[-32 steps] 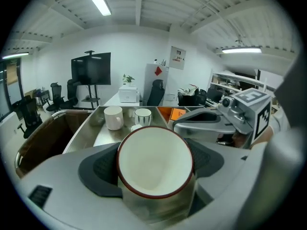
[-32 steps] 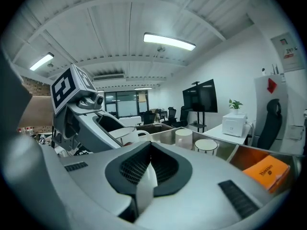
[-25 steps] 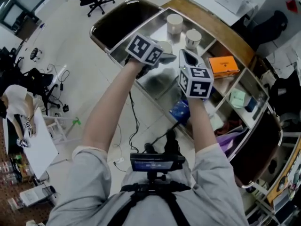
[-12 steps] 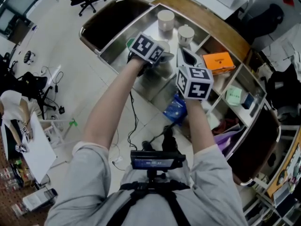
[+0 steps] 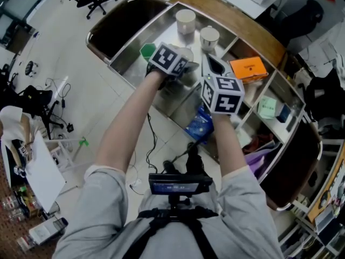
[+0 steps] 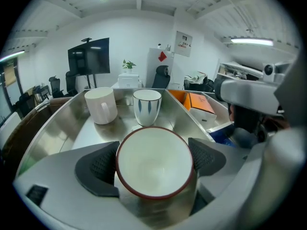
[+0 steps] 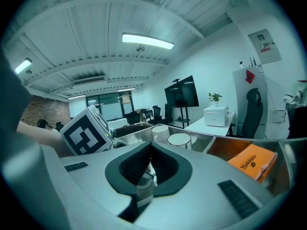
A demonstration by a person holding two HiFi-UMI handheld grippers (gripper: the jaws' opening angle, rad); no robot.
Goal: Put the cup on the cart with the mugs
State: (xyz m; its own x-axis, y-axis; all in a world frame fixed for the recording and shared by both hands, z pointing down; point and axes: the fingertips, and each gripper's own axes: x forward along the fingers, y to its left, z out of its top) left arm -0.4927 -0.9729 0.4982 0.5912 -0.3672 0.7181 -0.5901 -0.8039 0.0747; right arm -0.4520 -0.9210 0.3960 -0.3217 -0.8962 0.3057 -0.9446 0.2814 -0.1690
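1. The cup is round and white inside with a dark red rim. It stands on the cart's shiny steel tray, low in the middle of the left gripper view.
2. The left hand-held gripper has just been opening; its ribbed black pads flank the cup, released.
3. Just behind stand a plain white mug and a blue-marked mug, with an orange box to the right.
4. The right hand-held gripper is clenched and empty.
5. The blue marks show only in the left gripper view.
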